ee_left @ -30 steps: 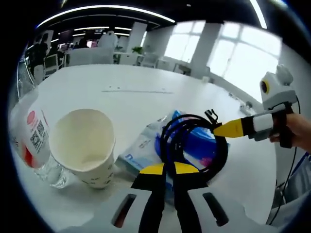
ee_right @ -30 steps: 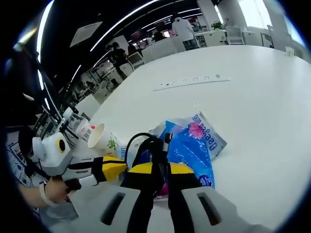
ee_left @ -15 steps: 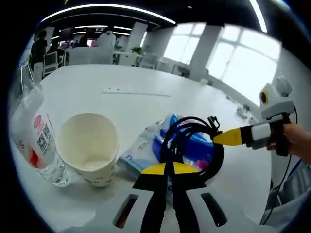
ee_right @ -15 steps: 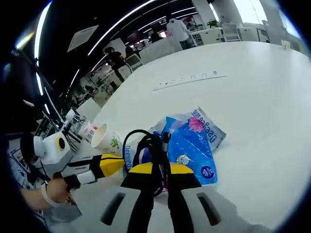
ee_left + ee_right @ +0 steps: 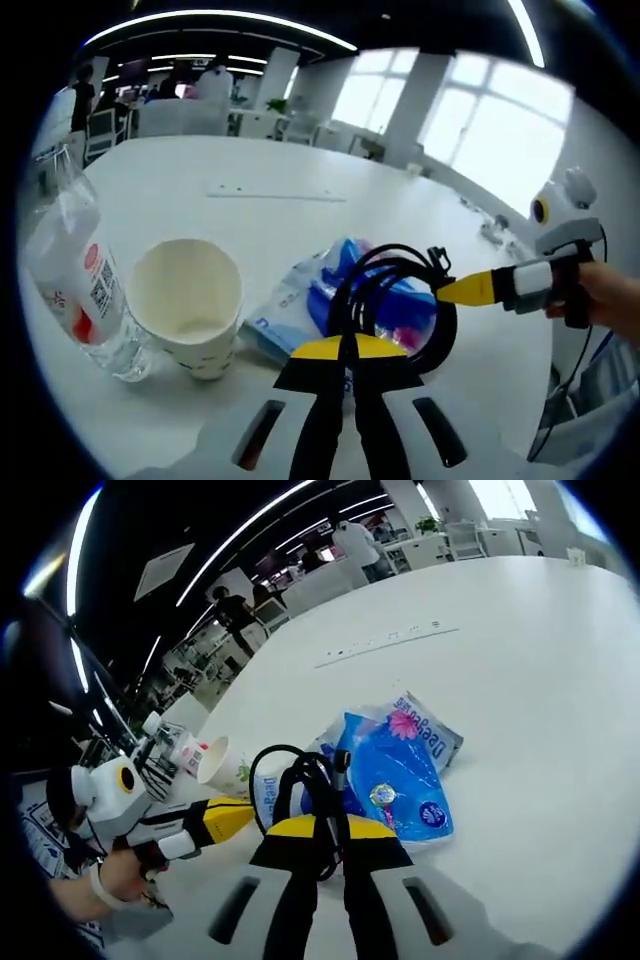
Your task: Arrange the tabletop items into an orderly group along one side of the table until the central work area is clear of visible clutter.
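Note:
A black cable coil (image 5: 395,290) hangs above a blue snack packet (image 5: 395,300) on the white table (image 5: 250,215). My left gripper (image 5: 347,347) is shut on the coil's near side. My right gripper (image 5: 452,291) comes in from the right with its yellow tip shut on the coil's far side. In the right gripper view the right gripper (image 5: 325,827) is shut on the cable coil (image 5: 300,780), and the left gripper (image 5: 232,817) reaches the coil from the left. The blue packet (image 5: 400,775) lies flat just beyond the coil.
A paper cup (image 5: 190,315) stands left of the packet, with a clear water bottle (image 5: 75,285) beside it. The cup (image 5: 225,763) and bottle (image 5: 180,746) lie far left in the right gripper view. A flush socket strip (image 5: 280,192) runs mid-table. People and desks stand far behind.
Both grippers keep their hold on the coil. The right gripper view has drawn back slightly, so more of the blue packet shows. The cup, bottle and packet stay put.

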